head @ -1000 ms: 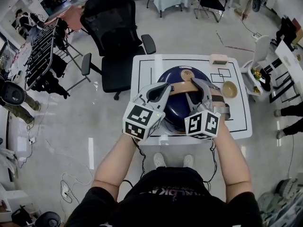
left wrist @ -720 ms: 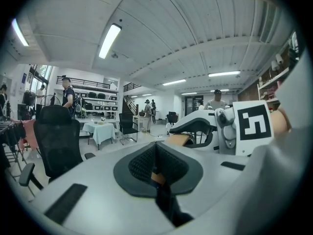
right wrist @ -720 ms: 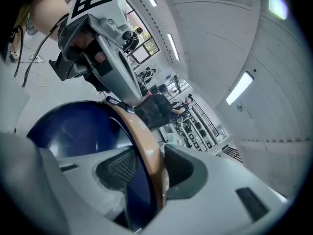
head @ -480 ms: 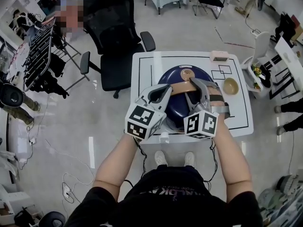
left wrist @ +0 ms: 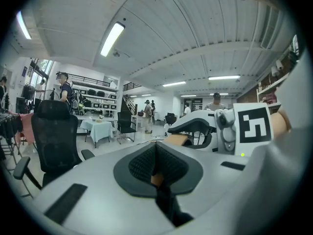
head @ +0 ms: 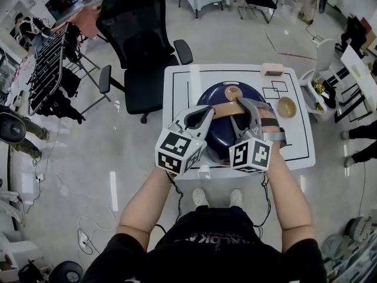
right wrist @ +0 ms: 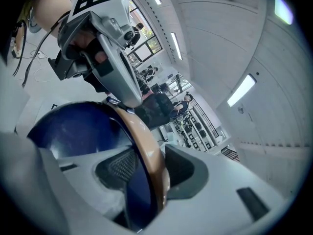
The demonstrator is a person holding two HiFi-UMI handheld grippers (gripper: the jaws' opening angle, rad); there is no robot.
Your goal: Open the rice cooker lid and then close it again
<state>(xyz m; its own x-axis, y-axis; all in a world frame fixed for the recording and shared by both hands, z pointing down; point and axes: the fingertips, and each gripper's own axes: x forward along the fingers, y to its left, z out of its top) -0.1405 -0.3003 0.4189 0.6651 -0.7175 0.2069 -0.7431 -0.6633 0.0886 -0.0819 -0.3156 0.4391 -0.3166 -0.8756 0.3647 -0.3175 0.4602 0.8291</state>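
White tabletop (head: 177, 87) marked with black lines fills the middle of the head view, and the dark blue rice cooker (head: 217, 96) sits at its centre with the domed lid down. A tan handle (head: 227, 109) arches over the lid, and a round tan vent cap (head: 233, 91) sits behind it.

Both tongs hang over the cooker. From above, the left gripper (head: 206, 112) reaches the handle's left end and the right gripper (head: 250, 108) straddles its right part, but that view hides the pads. The right gripper view fills that in: the tan band runs straight between the pads, which are clasped on it at a wide setting, with the blue dome on the left. The left gripper view shows its pads pressed tight together, with only a sliver of tan low in the seam; I can't tell whether that sliver is pinched.

Further out on the table, a small tan bowl (head: 286, 109) lies to the right and a pink box (head: 272, 71) sits at the far edge. A black office chair (head: 141, 34) stands beyond the table at upper left. Only the left gripper view takes in the ceiling lights, shelving and several people standing far back.
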